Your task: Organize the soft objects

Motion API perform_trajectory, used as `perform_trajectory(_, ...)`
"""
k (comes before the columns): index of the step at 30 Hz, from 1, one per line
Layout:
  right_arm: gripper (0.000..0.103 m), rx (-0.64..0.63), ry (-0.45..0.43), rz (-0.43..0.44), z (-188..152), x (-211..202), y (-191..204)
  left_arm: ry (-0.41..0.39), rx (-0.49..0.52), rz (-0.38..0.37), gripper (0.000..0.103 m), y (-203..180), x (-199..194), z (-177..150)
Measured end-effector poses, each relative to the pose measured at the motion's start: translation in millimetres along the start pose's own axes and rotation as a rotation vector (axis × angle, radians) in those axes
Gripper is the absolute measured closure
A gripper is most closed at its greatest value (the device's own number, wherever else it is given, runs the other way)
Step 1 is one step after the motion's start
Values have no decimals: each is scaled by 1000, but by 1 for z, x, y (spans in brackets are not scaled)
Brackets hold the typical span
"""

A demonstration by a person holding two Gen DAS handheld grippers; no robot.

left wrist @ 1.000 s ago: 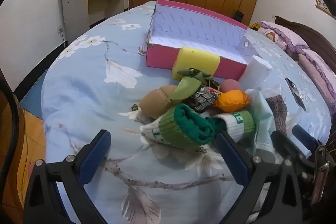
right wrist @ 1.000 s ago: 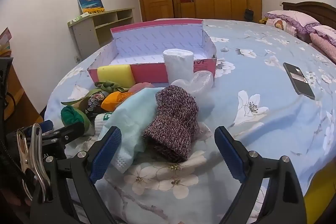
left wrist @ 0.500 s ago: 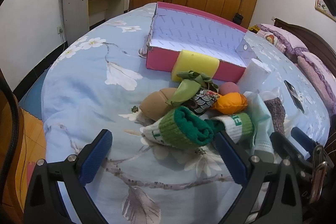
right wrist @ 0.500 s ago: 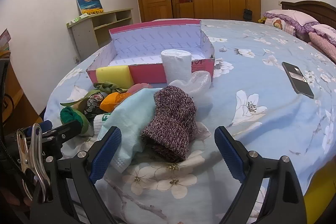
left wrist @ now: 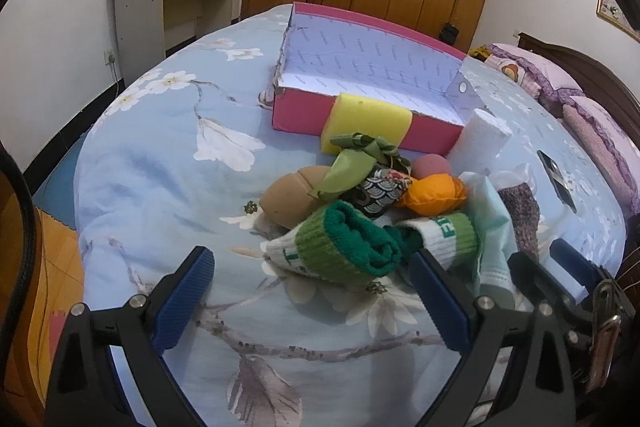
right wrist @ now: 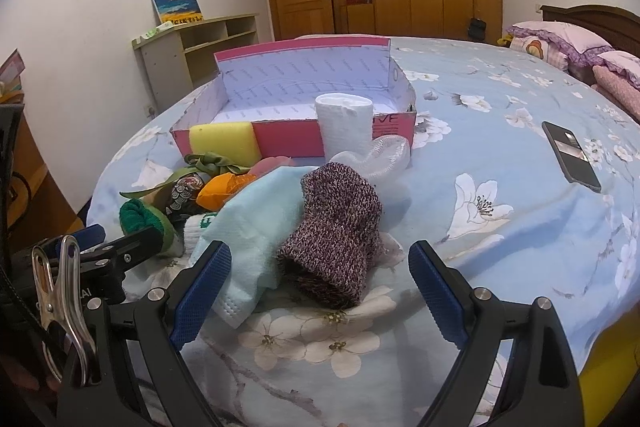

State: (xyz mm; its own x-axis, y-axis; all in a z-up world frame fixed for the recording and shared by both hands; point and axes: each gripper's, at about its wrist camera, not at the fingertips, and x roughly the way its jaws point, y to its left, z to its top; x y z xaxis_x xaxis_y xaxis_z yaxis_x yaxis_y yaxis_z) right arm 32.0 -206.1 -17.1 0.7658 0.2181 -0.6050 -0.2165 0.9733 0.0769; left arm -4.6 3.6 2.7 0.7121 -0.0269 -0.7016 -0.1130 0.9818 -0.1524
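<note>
Floral bedspread (right wrist: 500, 131) carries a pink box (right wrist: 288, 139), with soft things heaped just in front of it: a yellow sponge (left wrist: 368, 121) touching its wall, green socks (left wrist: 344, 247), a knitted sock (right wrist: 336, 231). Left gripper (left wrist: 308, 303) and right gripper (right wrist: 320, 291) gape wide, holding nothing.

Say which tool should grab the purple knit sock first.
Right. The right tool is open with the purple knit sock straight ahead between its fingers; the left tool faces the green sock instead.

Bare bedspread (right wrist: 500, 247) lies right of the pile. The sponge (left wrist: 366, 123) and paper roll (right wrist: 346, 125) block the box's (right wrist: 304, 141) near wall.
</note>
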Motion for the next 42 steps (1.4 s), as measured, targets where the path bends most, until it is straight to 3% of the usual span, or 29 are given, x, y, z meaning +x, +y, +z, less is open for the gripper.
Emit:
perform_trajectory(21,10,39,3,55,5,-4,-11,-23,7,-38,8,1,-5,1)
perform_trajectory(28,10,-20,70,110,15,-2,-12,-2,72,-50,11,-13,2,8)
perform_trajectory(32,10,-62,60,108,17,-8,-12,5,105,-73,20,-17,10,10)
perform_trajectory(37,10,-22,80,131,16,-3,-19,45,63,-76,30,-6,21,10)
perform_trajectory(42,10,42,121,157,14,10,-26,88,-3,-101,31,9,32,11)
